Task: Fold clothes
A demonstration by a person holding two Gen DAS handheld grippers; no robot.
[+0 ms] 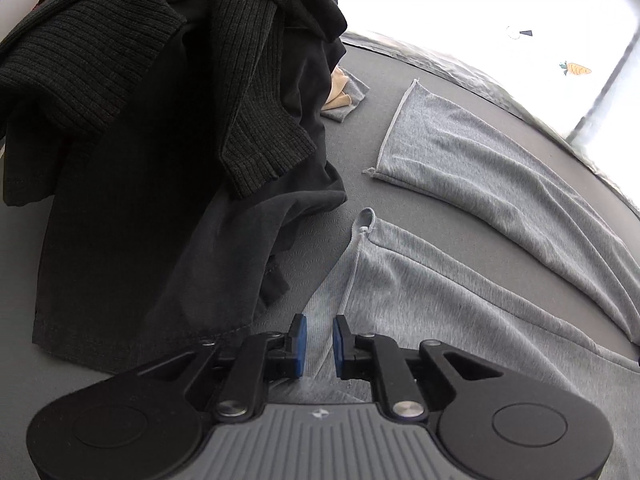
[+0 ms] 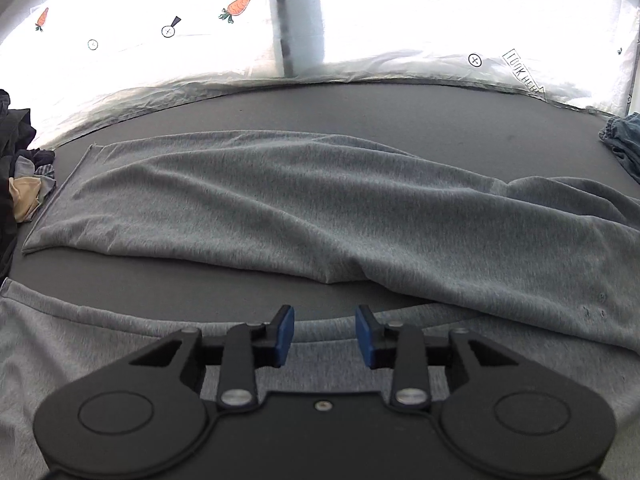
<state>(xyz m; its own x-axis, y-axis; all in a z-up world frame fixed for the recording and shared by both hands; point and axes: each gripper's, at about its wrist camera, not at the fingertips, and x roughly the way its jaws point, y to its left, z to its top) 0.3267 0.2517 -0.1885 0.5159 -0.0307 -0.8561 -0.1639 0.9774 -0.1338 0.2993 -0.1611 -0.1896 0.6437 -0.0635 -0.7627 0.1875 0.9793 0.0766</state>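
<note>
A heap of dark clothes [image 1: 160, 120] fills the left of the left wrist view: a black ribbed knit draped over a smooth charcoal garment whose hem spreads onto the grey table [image 1: 368, 92]. At the heap's far right edge lies a small beige and grey piece [image 1: 340, 98]. A bright curtain printed with carrots [image 2: 238, 5] hangs along the table's far side. In the right wrist view a blue denim item [image 2: 622, 138] sits at the far right edge of the table.

The grey sweatpants [image 2: 320, 208] lie flat on the table with the two legs spread apart and a strip of bare table between them; their hems point left, close to the dark heap.

The left gripper [image 1: 319, 344] tilts steeply down over the near leg, close to its hem and just right of the charcoal hem. Its blue pads [image 1: 301, 344] stand a narrow gap apart, with grey cloth visible behind the gap; nothing is pinched between them.

The right gripper [image 2: 325, 336] also angles down, above the far edge of the near leg, facing the far leg. Its jaws are parted somewhat wider and empty, clear of the fabric.
</note>
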